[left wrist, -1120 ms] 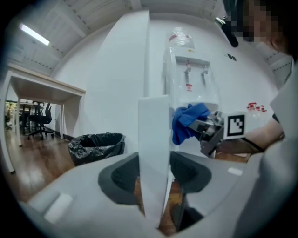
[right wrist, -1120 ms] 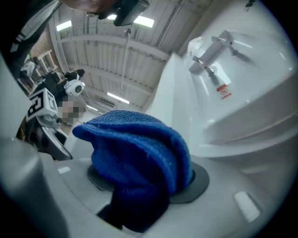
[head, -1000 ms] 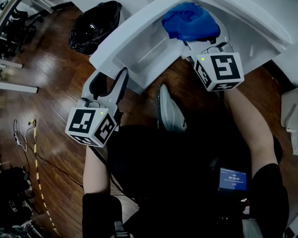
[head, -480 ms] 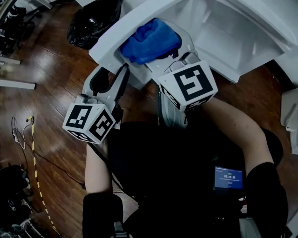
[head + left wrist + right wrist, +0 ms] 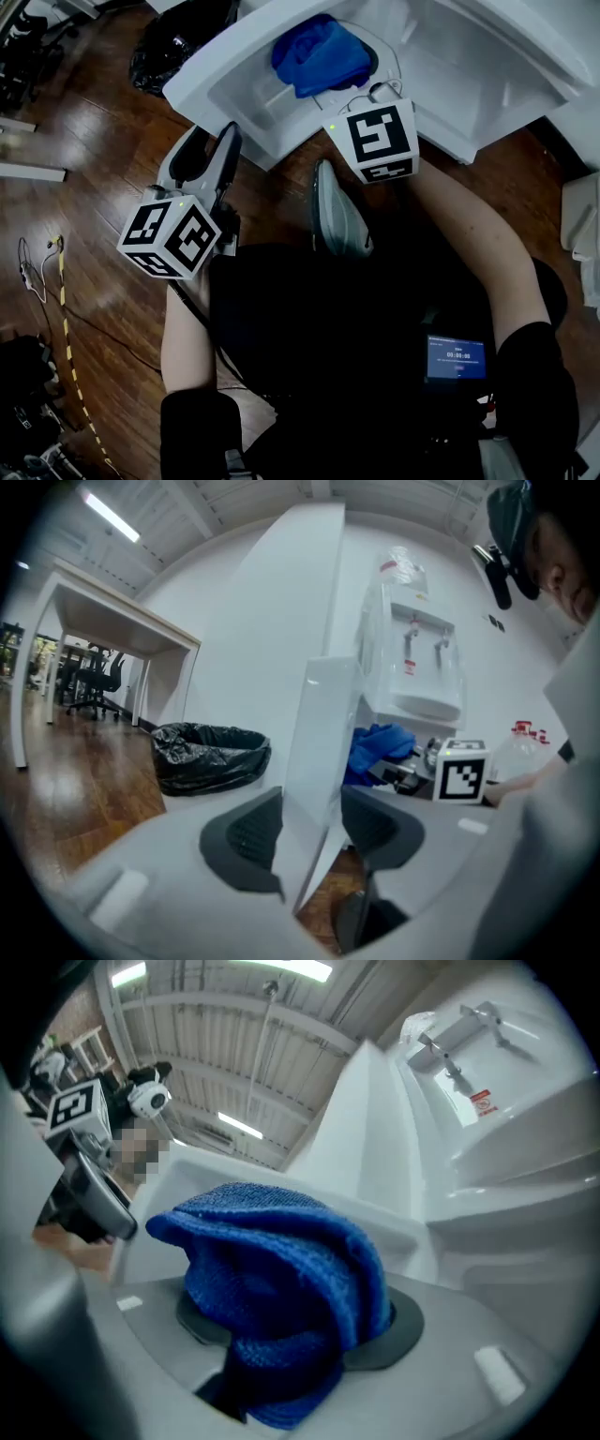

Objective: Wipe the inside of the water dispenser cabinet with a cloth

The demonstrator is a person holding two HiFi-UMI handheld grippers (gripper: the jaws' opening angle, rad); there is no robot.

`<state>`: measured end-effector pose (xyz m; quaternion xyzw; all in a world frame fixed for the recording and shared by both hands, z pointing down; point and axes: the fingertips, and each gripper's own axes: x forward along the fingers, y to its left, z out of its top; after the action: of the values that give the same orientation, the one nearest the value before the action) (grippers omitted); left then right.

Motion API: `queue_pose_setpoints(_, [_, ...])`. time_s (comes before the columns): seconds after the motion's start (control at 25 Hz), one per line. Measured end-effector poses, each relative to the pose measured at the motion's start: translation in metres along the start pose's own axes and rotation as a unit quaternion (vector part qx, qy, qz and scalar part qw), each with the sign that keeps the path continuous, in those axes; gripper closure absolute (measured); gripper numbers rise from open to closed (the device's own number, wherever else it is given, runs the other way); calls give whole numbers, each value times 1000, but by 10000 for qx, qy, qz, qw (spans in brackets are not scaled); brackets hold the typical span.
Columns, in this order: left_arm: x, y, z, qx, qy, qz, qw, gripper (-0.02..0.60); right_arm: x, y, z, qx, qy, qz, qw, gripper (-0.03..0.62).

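Observation:
The white cabinet door stands open in front of the water dispenser. My left gripper is shut on the door's edge. Its jaws have just been closing, and the panel sits between the pads. My right gripper reaches into the white cabinet and is shut on a bunched blue cloth. In the right gripper view the cloth bulges out over the jaws and hides the gripper's fingertips. The left gripper view shows the cloth past the door.
A black trash bag sits on the wooden floor left of the cabinet. A grey shoe rests below the door's opening. Cables lie on the floor at the left. A white table stands further off.
The right gripper swept the cloth leftward across the cabinet, then back a little to the right and deeper in. The left gripper shifted slightly on the door edge.

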<state>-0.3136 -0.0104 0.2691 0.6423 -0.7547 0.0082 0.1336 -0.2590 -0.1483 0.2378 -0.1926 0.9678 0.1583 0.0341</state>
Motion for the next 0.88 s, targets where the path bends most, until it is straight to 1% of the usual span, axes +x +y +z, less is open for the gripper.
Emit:
queue_pose_setpoints(0.12, [0, 1, 1, 34, -7, 65, 10000, 383, -2, -34, -23, -375, 461, -598, 9964, 327])
queue_pose_setpoints(0.2, [1, 3, 1, 42, -11, 99, 9999, 383, -2, -36, -31, -520, 567, -753, 9942, 327])
queue_pose_setpoints(0.28, [1, 4, 1, 46, -10, 128, 9999, 383, -1, -18, -32, -463, 548, -626, 9955, 327])
queue_pose_setpoints(0.48, [2, 5, -1, 29, -9, 146, 9999, 383, -1, 67, -14, -502, 310, 237, 9980, 324])
queue_pose_setpoints(0.6, [4, 4, 0, 37, -15, 158, 9999, 383, -2, 97, -8, -485, 244, 579, 9968, 321])
queue_pose_setpoints(0.68, [4, 3, -1, 36, -11, 164, 9999, 383, -2, 104, -8, -603, 202, 684, 9956, 321])
queue_pose_setpoints(0.76, [3, 3, -2, 33, -6, 159, 9999, 383, -3, 101, -13, -732, 201, 709, 9946, 321])
queue_pose_setpoints(0.88, [2, 4, -3, 41, -3, 137, 9999, 385, -3, 77, -31, -820, 360, 522, 9946, 318])
